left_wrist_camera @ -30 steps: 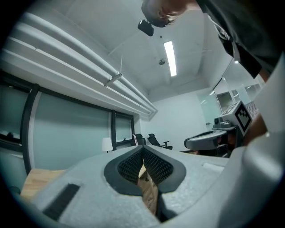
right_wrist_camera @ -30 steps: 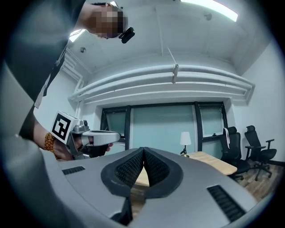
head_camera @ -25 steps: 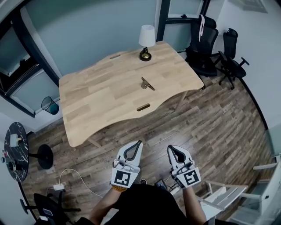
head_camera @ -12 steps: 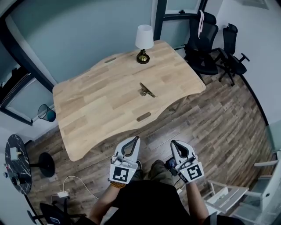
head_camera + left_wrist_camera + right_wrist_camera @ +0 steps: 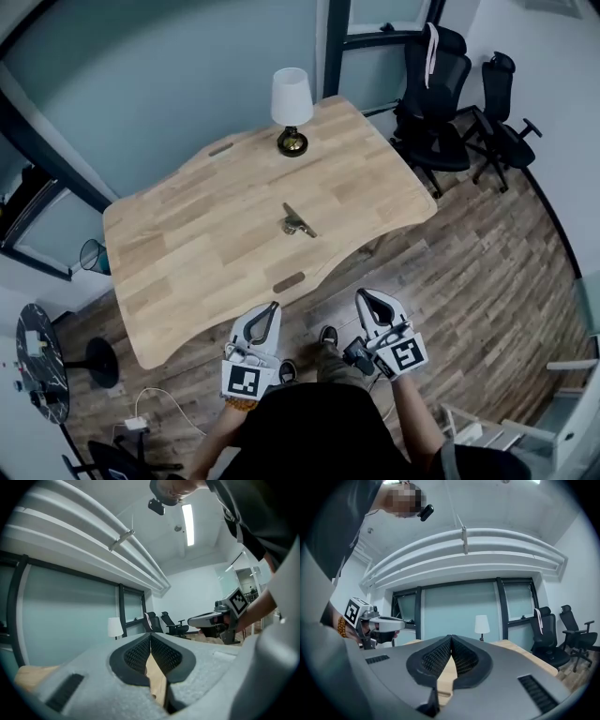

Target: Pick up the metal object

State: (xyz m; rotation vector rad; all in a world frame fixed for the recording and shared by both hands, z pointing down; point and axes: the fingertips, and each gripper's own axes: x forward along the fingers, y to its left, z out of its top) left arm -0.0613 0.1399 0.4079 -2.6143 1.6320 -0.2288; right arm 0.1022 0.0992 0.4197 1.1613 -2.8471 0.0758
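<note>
The metal object [image 5: 297, 223] lies flat near the middle of the wooden surface [image 5: 187, 244], well apart from both tongs. A small lamp [image 5: 291, 111] with a white shade stands on the far side of the surface, beyond the object.

The left tongs [image 5: 270, 309] and the right tongs [image 5: 367, 298] are held side by side above the wood-plank floor [image 5: 487, 244]. Both are close to the surface's near edge and point toward it. In the left gripper view the 2 jaws meet at their tips with nothing between them. The right gripper view shows the same: tips pressed together and empty. Each gripper view catches the other tongs off to one side.

2 black office chairs [image 5: 441, 94] stand by the far right corner of the surface. A dark waste bin [image 5: 92, 256] sits on the floor at its left.
</note>
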